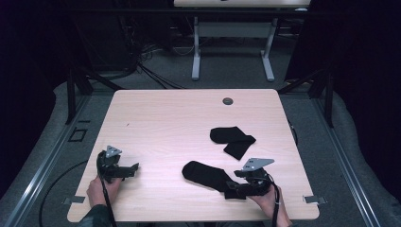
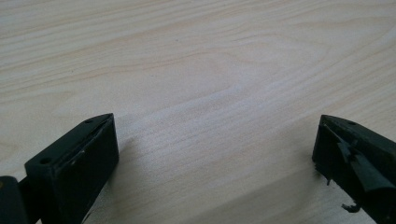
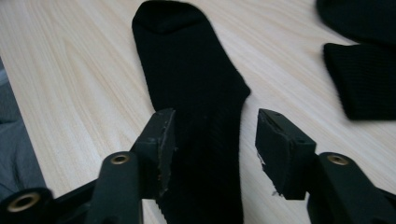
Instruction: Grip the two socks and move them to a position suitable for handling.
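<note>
Right gripper (image 3: 212, 140) low, jaws straddling sock (image 3: 191, 70).

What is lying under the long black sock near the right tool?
Under the long black sock only the light wooden table is seen around it. Whatever lies beneath the fabric itself is covered.

Cuff end of the sock (image 3: 196, 93) cut off by the bottom edge of the right gripper view, and covered by the right gripper (image 1: 236, 187) in the high view. Second sock (image 3: 364, 60) cropped at the top and right edges of the right gripper view. Both forearms cut off at the bottom of the high view. Small dark mark on the tabletop (image 1: 156, 118) too small to tell.
</note>
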### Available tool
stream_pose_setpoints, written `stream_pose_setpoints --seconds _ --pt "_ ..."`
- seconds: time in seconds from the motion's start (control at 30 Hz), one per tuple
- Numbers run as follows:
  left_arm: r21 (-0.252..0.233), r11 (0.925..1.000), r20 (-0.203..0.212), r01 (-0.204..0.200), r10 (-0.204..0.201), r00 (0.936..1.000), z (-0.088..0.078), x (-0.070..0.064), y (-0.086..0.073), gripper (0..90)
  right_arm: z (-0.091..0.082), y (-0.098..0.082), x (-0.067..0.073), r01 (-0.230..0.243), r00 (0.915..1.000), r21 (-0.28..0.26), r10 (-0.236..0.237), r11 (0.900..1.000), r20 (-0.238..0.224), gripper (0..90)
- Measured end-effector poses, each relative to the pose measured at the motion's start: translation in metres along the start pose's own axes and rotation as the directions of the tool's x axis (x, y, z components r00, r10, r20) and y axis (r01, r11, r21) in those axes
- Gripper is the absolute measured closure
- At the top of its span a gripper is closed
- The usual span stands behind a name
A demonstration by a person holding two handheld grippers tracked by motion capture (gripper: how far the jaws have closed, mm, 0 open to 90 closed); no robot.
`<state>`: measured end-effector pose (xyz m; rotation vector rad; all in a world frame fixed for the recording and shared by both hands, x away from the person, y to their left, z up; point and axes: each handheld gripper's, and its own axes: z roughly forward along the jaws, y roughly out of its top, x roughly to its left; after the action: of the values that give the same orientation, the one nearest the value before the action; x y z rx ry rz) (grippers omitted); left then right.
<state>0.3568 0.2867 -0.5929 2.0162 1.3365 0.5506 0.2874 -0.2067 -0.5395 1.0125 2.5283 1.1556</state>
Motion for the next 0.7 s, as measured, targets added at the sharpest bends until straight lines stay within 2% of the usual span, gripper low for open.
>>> stream_pose_setpoints --seconds 0.07,0.13,0.23,0.3,0.33,0.4,0.43,0.47,0.5,0.53,0.6,0.63,0.67,0.7 --pt "-0.004 1.0 -0.002 0.004 -0.004 1.0 0.0 -0.001 0.0 0.4 -0.007 -0.004 -0.003 -0.035 0.9994 -0.015 0.035 0.999 0.006 44.4" --pt "-0.001 1.0 -0.004 0.004 -0.004 1.0 -0.001 -0.001 -0.001 0.5 -0.014 -0.009 -0.006 -0.073 0.997 -0.009 0.073 0.997 0.026 44.1" --pt "-0.001 1.0 -0.009 0.009 -0.009 0.9999 0.0 -0.001 0.0 0.5 -0.021 -0.018 -0.01 -0.136 0.9891 0.006 0.136 0.991 0.057 45.7" --pt "0.002 0.9984 -0.052 0.056 -0.056 0.9971 0.0 -0.004 0.0 0.4 -0.024 -0.023 -0.01 -0.156 0.9854 0.027 0.154 0.987 0.073 46.4" --pt "0.009 0.9984 -0.058 0.056 -0.055 0.9968 0.0 -0.005 0.001 0.4 -0.026 -0.026 -0.01 -0.172 0.9818 0.037 0.168 0.984 0.088 47.3" --pt "0.051 0.9967 -0.064 0.062 -0.059 0.9962 -0.001 -0.008 0.005 0.4 -0.026 -0.033 -0.01 -0.21 0.9747 0.042 0.206 0.977 0.087 47.4" --pt "0.051 0.9967 -0.064 0.062 -0.059 0.9962 -0.001 -0.008 0.005 0.0 -0.026 -0.035 -0.01 -0.208 0.9751 0.046 0.204 0.977 0.087 48.2" --pt "0.061 0.9966 -0.074 0.055 -0.05 0.996 -0.001 -0.014 0.008 0.0 -0.026 -0.038 -0.009 -0.223 0.9719 0.054 0.217 0.973 0.091 48.3" --pt "0.056 0.9975 -0.061 0.044 -0.04 0.9973 -0.001 -0.02 0.01 0.0 -0.025 -0.039 -0.009 -0.218 0.9729 0.058 0.212 0.974 0.092 48.5" --pt "0.04 0.9985 -0.049 0.037 -0.036 0.9982 -0.003 -0.027 0.012 0.0 -0.025 -0.041 -0.008 -0.231 0.9699 0.062 0.225 0.971 0.094 49.4" --pt "0.01 0.9999 -0.009 -0.006 0.006 0.9999 -0.007 -0.042 0.018 0.0 -0.023 -0.044 -0.007 -0.246 0.9652 0.063 0.238 0.967 0.107 53.2" --pt "0.01 0.9999 -0.009 -0.006 0.006 0.9999 -0.007 -0.042 0.018 0.0 -0.022 -0.045 -0.006 -0.254 0.9629 0.061 0.247 0.965 0.11 53.3" --pt "-0.009 0.9996 0.053 -0.025 0.026 0.9982 -0.01 -0.056 0.025 0.0 -0.021 -0.045 -0.006 -0.261 0.9614 0.064 0.253 0.963 0.108 53.9" --pt "-0.019 0.9993 0.091 -0.032 0.034 0.9953 -0.012 -0.066 0.031 0.1 -0.02 -0.045 -0.006 -0.261 0.9611 0.058 0.254 0.964 0.109 54.1"
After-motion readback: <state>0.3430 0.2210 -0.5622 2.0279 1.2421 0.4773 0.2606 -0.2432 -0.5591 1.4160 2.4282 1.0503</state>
